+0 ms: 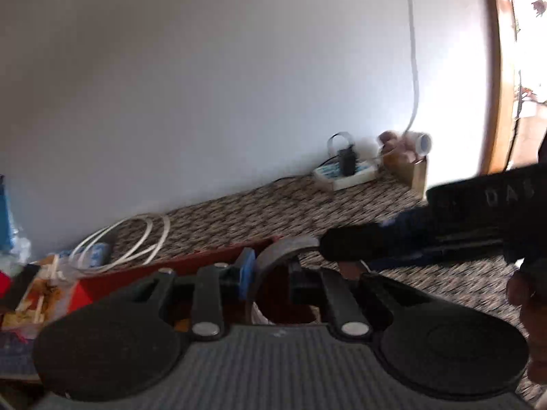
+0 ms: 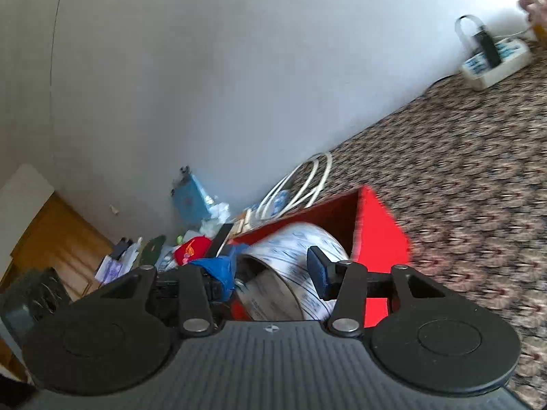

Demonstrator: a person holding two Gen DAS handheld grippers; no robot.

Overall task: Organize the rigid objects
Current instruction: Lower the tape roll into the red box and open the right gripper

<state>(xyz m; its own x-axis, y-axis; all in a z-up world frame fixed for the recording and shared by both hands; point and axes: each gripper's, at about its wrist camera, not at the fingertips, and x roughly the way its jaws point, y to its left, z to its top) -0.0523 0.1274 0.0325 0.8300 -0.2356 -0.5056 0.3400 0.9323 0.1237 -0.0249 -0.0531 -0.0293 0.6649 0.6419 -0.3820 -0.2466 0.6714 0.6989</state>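
A red box (image 2: 379, 235) stands on the patterned carpet, also seen in the left wrist view (image 1: 177, 270). My right gripper (image 2: 273, 273) is open, its jaws either side of a large printed tape roll (image 2: 290, 256) that lies in the box; the blue pads do not press it. My left gripper (image 1: 270, 276) is over the box with a grey curved ring-shaped piece (image 1: 277, 253) between its blue-padded fingers (image 1: 247, 270); the grip itself is blurred. The right gripper's black body (image 1: 444, 229) crosses in front of it.
A coiled white cable (image 2: 301, 184) lies by the wall behind the box. A white power strip with a black plug (image 2: 492, 58) sits farther along the wall. Clutter of bags, papers and a blue box (image 2: 191, 198) lies left of the red box. A wooden floor (image 2: 58, 239) is at left.
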